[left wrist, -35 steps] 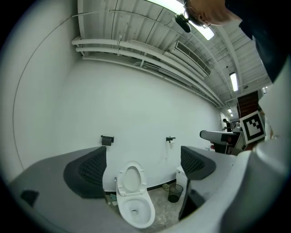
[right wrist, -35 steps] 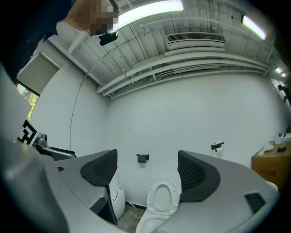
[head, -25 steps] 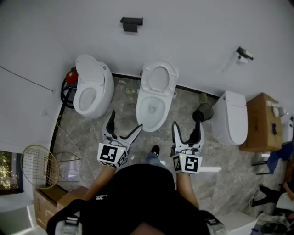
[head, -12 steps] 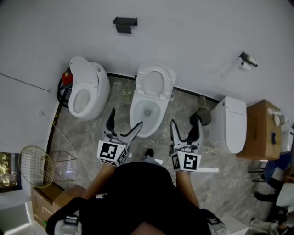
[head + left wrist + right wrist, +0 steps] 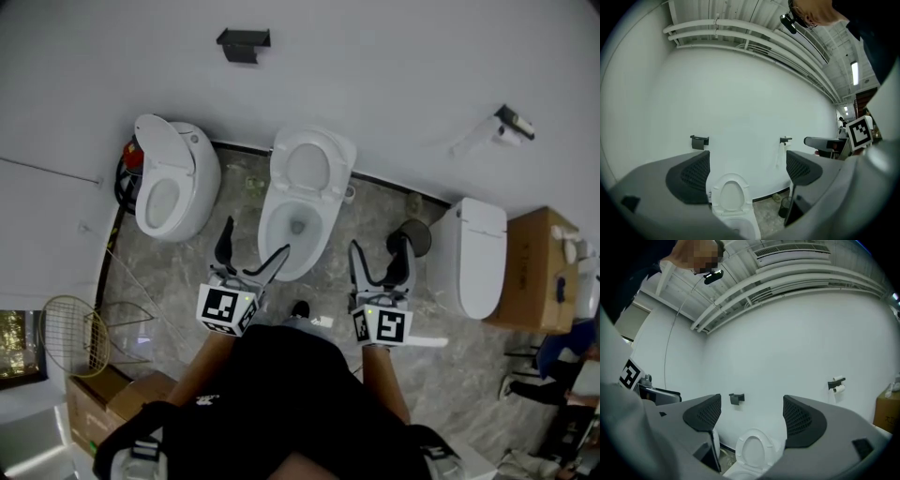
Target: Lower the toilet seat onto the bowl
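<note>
The middle white toilet has its seat (image 5: 311, 167) raised upright against the wall, above the open bowl (image 5: 295, 228). The seat (image 5: 727, 198) shows between the jaws in the left gripper view, and the seat (image 5: 753, 452) shows again in the right gripper view. My left gripper (image 5: 253, 258) is open, just left of the bowl's front rim and clear of it. My right gripper (image 5: 380, 261) is open too, to the right of the bowl, holding nothing. Both stand well short of the seat.
A second toilet (image 5: 172, 187) with raised lid stands left, a closed one (image 5: 479, 255) right. A dark bin (image 5: 413, 238) sits by the right gripper. A black wall bracket (image 5: 243, 43), paper holder (image 5: 511, 122), cardboard boxes (image 5: 534, 270) and a wire basket (image 5: 77, 336) surround.
The view has shifted slightly, so the toilets sit a little further left and lower in the head view. Both grippers hold the same open pose near the bowl's front.
</note>
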`<act>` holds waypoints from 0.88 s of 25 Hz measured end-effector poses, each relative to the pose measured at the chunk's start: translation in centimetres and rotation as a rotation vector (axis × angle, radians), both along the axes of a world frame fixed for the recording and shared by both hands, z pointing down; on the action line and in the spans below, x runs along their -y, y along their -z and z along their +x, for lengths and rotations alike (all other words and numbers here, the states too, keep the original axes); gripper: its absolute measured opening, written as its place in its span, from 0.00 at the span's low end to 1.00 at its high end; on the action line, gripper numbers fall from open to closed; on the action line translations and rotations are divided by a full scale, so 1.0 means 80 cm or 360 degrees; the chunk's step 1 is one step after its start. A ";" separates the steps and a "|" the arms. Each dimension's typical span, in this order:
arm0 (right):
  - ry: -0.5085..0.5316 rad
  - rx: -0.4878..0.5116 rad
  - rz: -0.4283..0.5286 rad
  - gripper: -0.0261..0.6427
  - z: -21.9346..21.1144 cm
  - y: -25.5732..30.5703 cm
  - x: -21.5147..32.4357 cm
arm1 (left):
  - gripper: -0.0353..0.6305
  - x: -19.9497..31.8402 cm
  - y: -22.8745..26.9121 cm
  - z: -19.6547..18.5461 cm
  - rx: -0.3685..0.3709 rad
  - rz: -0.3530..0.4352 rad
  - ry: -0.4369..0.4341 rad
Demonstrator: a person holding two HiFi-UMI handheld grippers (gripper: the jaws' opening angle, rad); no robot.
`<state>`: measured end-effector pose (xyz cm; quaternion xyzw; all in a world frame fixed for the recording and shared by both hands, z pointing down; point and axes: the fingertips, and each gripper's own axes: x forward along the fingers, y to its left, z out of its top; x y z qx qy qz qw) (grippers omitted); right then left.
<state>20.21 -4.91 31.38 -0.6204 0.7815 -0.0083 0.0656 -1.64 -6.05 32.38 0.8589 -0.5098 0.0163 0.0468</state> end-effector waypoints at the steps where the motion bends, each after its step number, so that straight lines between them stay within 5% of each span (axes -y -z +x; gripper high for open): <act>1: 0.0002 0.0000 -0.0002 0.65 0.001 -0.001 0.004 | 0.80 0.002 -0.001 0.002 0.0003 -0.0009 -0.0001; 11: -0.0024 -0.0024 -0.0114 0.65 0.004 -0.034 0.026 | 0.80 0.035 -0.036 0.016 0.0149 -0.0065 -0.0128; 22: -0.0044 -0.0124 -0.0217 0.64 -0.030 -0.072 0.080 | 0.79 0.095 -0.083 -0.019 0.0247 -0.0114 -0.0219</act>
